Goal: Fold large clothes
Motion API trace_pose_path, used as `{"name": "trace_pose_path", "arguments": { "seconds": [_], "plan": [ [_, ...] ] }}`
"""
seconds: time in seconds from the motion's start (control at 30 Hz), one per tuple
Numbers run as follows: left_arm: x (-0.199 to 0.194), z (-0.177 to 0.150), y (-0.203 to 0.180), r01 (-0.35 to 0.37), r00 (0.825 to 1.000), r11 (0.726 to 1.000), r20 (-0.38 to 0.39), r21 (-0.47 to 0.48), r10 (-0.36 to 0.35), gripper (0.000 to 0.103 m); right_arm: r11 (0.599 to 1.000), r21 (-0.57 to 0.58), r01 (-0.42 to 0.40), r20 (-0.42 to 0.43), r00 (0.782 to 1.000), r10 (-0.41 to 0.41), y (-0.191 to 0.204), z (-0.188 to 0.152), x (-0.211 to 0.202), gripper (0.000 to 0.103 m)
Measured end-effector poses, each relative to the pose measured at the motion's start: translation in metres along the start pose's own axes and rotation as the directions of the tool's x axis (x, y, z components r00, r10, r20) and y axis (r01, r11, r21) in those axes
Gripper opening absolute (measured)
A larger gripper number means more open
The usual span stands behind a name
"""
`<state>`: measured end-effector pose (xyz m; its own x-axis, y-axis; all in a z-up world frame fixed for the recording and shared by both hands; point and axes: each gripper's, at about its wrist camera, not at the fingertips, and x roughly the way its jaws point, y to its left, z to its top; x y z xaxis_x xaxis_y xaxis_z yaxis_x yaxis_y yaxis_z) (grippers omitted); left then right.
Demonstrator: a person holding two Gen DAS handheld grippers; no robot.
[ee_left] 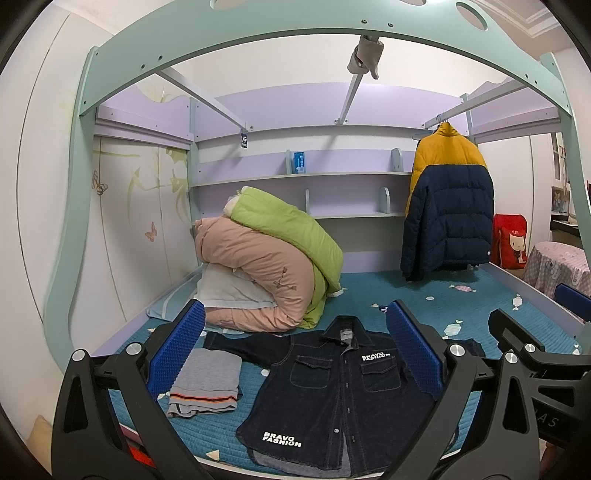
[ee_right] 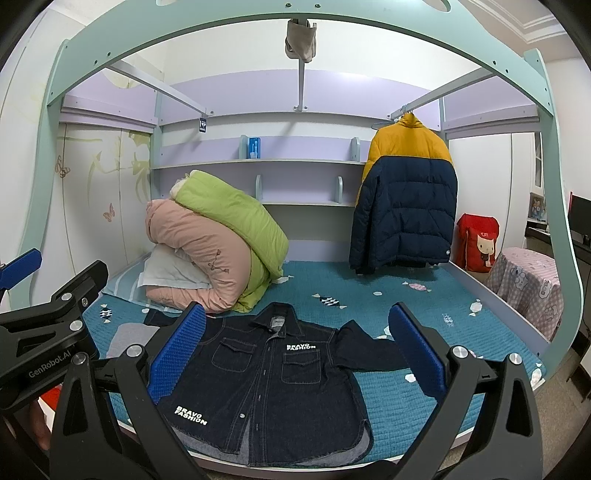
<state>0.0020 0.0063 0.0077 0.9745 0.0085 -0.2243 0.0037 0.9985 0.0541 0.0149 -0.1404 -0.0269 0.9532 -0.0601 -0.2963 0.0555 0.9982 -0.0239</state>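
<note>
My left tool (ee_left: 295,347) is spread wide, blue ribbed pads apart, nothing between them; it hangs above the near edge of the bed w/o touching cloth. My right tool (ee_right: 297,349) is the same: wide, empty, above the bed edge. Each shows at the side of the other's view.

Just below & ahead lies the dark navy denim shirt jacket with white "BRAVO FASHION" print (ee_left: 332,398) (ee_right: 266,384), flat on the teal quilted bedspread with candy pattern (ee_left: 498,325) (ee_right: 424,302). It's face up, buttoned, collar pointing away from me, hem at the near bed edge. One sleeve stretches out to the right in the right wrist view; the other runs left toward the bedding pile. Two chest pockets show; print on one pocket & near the hem.

Left of it, close but apart, sits a folded grey knit garment with orange and dark stripes at its hem (ee_left: 205,384) (ee_right: 129,338), partly hidden by my pad in the right view.

Further back on the left: rolled pink quilt (ee_left: 255,273) (ee_right: 195,258) over a white pillow (ee_left: 229,291) (ee_right: 170,275), w/ a lime green quilt (ee_left: 291,236) (ee_right: 236,218) draped on top.

Far right, a yellow and navy puffer jacket (ee_left: 448,199) (ee_right: 404,192) hangs from a rail of the mint green bed frame (ee_left: 258,40) (ee_right: 221,33). Behind, lilac wall shelves (ee_left: 295,181) (ee_right: 258,166) & a red cartoon pillow (ee_left: 509,240) (ee_right: 478,242) beside the bed.
</note>
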Motion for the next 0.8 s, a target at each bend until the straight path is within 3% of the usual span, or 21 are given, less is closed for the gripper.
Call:
{"name": "trace_pose_path", "arguments": {
  "seconds": [0.33, 0.8],
  "plan": [
    [0.004, -0.004, 0.009, 0.001, 1.000, 1.000, -0.009, 0.000, -0.001, 0.098, 1.000, 0.002, -0.001, -0.009, 1.000, 0.001, 0.001, -0.005, 0.005, 0.096],
    [0.049, -0.017, 0.006, -0.007, 0.998, 0.999, -0.059, 0.034, 0.009, 0.098, 1.000, 0.031, 0.001, -0.066, 0.998, 0.001, 0.003, -0.011, 0.045, 0.096]
  ]
}}
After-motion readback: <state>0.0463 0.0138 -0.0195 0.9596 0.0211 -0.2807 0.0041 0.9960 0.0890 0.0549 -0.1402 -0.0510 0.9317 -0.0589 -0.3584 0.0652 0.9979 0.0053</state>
